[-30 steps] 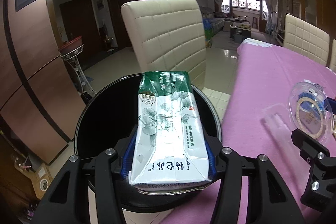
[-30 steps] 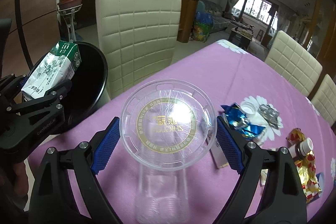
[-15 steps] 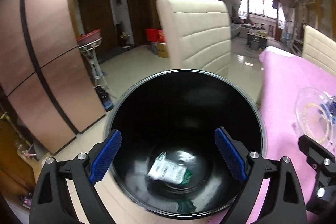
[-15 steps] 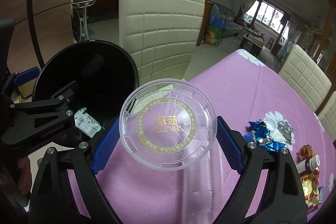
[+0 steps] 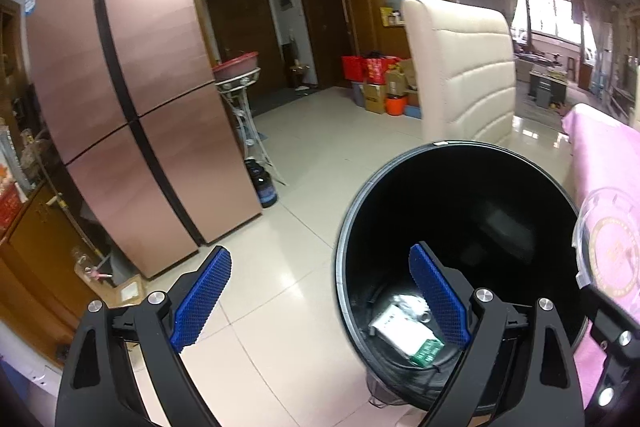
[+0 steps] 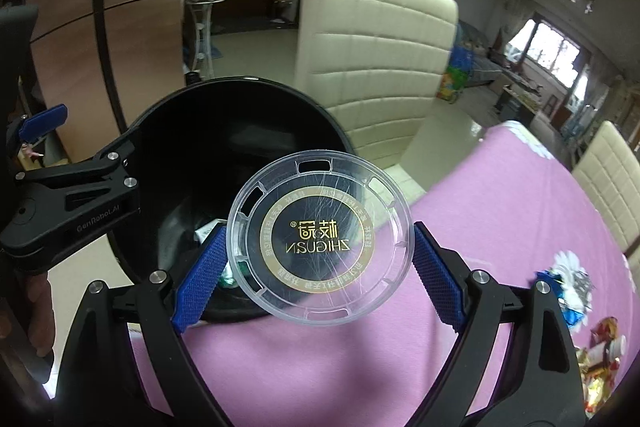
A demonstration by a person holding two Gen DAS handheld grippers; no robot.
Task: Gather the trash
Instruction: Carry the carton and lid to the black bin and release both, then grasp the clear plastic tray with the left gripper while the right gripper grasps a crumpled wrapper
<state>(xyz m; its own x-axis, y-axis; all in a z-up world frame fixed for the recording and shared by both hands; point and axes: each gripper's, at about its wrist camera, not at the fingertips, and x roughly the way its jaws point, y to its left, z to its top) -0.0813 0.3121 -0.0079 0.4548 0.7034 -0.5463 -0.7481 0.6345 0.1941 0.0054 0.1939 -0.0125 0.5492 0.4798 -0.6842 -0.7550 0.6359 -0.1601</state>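
The left gripper gapes wide and empty beside the black trash bin, a green-and-white carton lying at its bottom, while the right gripper clamps a clear plastic cup over the bin's rim by the pink tablecloth.

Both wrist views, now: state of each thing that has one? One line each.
left gripper: open, nothing between its pads.
right gripper: shut on the clear lid.
clear lid: held by its edges, partly over the bin's mouth.
black bin: open-topped, on the floor by the table.
milk carton: lying at the bottom of the bin.
wrappers: loose on the pink tablecloth.
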